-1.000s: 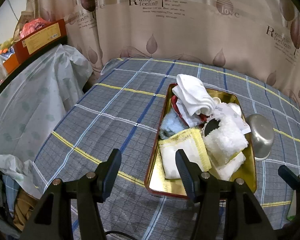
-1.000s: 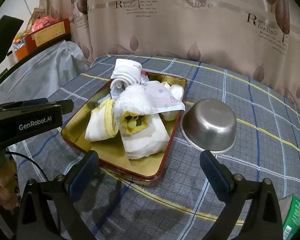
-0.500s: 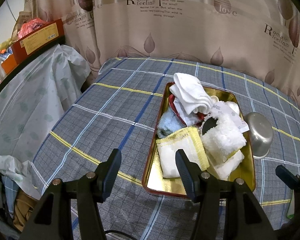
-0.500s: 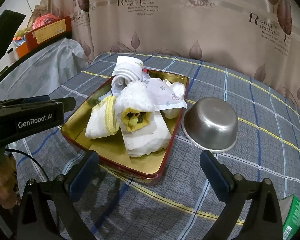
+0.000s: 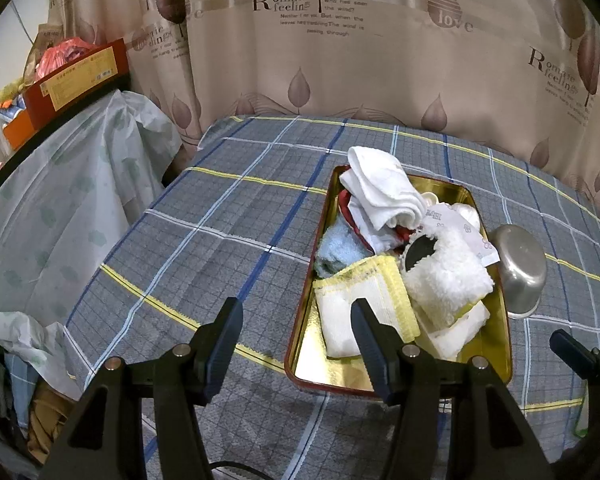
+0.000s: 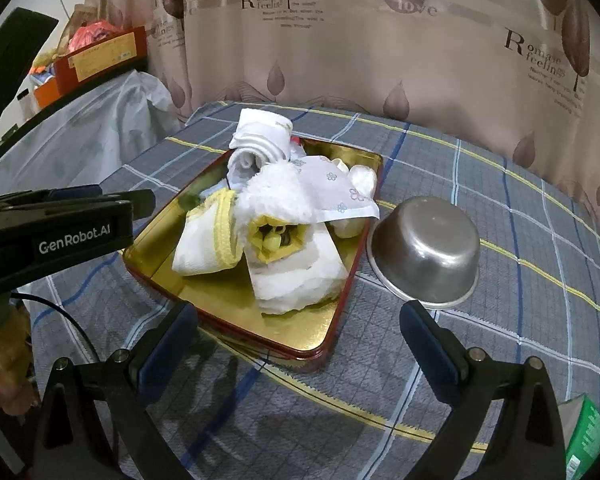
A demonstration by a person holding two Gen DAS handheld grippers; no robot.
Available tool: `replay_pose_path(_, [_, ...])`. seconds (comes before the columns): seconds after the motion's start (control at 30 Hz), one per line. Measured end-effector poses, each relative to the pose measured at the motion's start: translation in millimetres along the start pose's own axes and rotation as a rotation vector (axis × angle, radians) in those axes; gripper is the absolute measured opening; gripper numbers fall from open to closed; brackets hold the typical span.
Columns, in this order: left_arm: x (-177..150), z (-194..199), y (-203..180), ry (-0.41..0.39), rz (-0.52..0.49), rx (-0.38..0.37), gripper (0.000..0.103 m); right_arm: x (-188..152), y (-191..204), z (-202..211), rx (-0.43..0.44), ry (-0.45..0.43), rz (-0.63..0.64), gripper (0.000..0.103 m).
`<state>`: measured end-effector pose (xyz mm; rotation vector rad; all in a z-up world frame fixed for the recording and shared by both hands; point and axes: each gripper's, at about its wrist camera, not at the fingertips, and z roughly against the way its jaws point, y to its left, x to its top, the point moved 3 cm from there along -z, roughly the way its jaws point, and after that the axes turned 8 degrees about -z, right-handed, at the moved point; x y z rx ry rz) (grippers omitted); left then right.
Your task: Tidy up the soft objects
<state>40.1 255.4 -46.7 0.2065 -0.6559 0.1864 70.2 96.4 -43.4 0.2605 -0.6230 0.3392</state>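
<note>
A gold tray with a red rim (image 5: 496,364) (image 6: 236,308) lies on the plaid cloth, heaped with soft things: a rolled white towel (image 5: 380,188) (image 6: 260,136), a light blue cloth (image 5: 336,248), a white cloth edged in yellow (image 5: 364,300) (image 6: 208,236), a fluffy white piece (image 5: 448,276) (image 6: 276,196) and a floral tissue pack (image 6: 336,196). My left gripper (image 5: 296,336) hovers open at the tray's near left corner, empty. Just short of the tray's near end my right gripper (image 6: 300,340) stands open and empty.
An upturned steel bowl (image 5: 520,272) (image 6: 428,248) sits right of the tray. A green packet (image 6: 588,436) lies at the near right. A plastic-covered shelf (image 5: 60,184) with a red box (image 5: 76,80) stands at left. A leaf-print curtain (image 5: 340,60) hangs behind.
Both grippers have drawn back slightly from the tray, which looks a little smaller and farther. Neither has closed or touched anything.
</note>
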Motion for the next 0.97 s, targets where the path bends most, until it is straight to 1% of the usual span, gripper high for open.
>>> replay_pose_path(0.57, [-0.1, 1.1, 3.1, 0.001, 0.01, -0.003, 0.058, 0.1, 7.8, 3.8, -0.01, -0.009, 0.03, 0.1])
replay_pose_path(0.7, [0.4, 3.0, 1.5, -0.015, -0.005, -0.003, 0.058, -1.7, 5.1, 2.3, -0.007, -0.009, 0.015, 0.101])
replay_pose_path(0.83, [1.6, 9.3, -0.5, -0.061, -0.02, -0.004, 0.058, -4.5, 5.2, -0.5, -0.003, 0.004, 0.013, 0.101])
replay_pose_path(0.97, [1.9, 6.5, -1.3, -0.045, -0.023, 0.002, 0.058, -4.1, 6.1, 1.4, -0.006, -0.009, 0.021, 0.101])
